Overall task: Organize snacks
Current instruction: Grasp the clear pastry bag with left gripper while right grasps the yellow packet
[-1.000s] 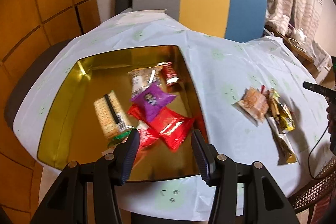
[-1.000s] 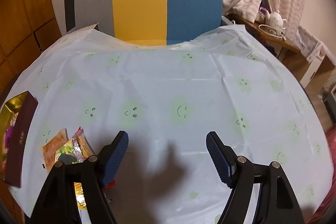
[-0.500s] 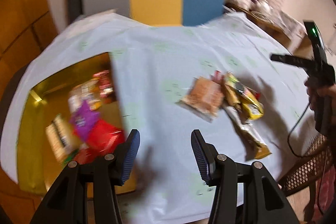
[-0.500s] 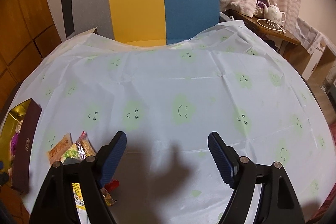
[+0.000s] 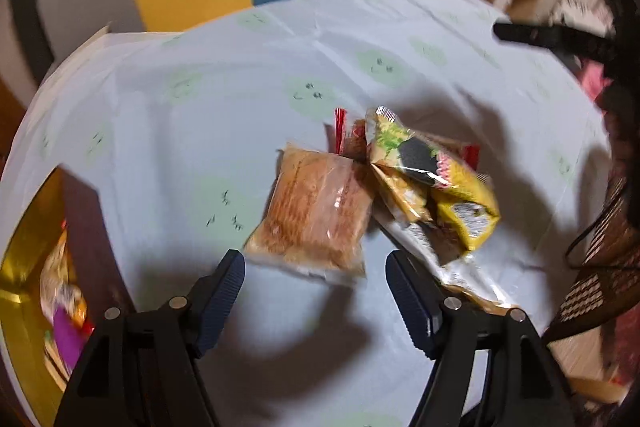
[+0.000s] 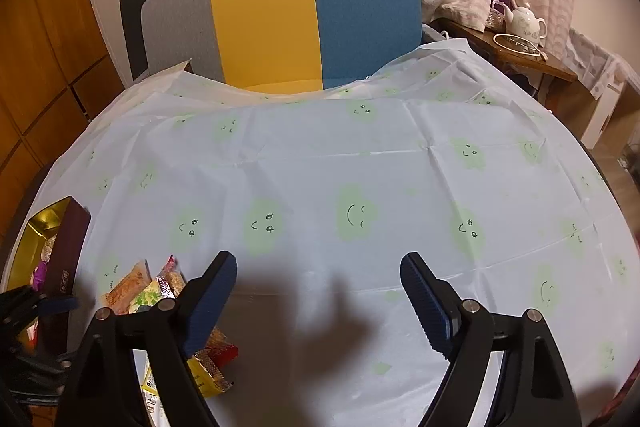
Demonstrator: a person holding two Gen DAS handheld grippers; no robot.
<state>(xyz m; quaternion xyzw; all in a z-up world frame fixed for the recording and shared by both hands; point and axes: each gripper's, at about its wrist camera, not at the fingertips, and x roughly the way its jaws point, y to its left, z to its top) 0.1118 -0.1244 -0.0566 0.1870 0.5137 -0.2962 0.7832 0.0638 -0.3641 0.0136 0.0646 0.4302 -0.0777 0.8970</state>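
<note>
Snacks: I am lining my released left claw up over the brown packet.
Next I am closing on it for the gold box; right claw is hanging released.

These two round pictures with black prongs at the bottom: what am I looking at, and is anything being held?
Each picture comes from a camera mounted on a hand-held claw; no robot arm is involved. The left claw is open over an orange snack packet beside a yellow packet on the smiley tablecloth. A gold box with snacks sits at its left. The right claw is open over bare cloth. Neither holds anything.
</note>
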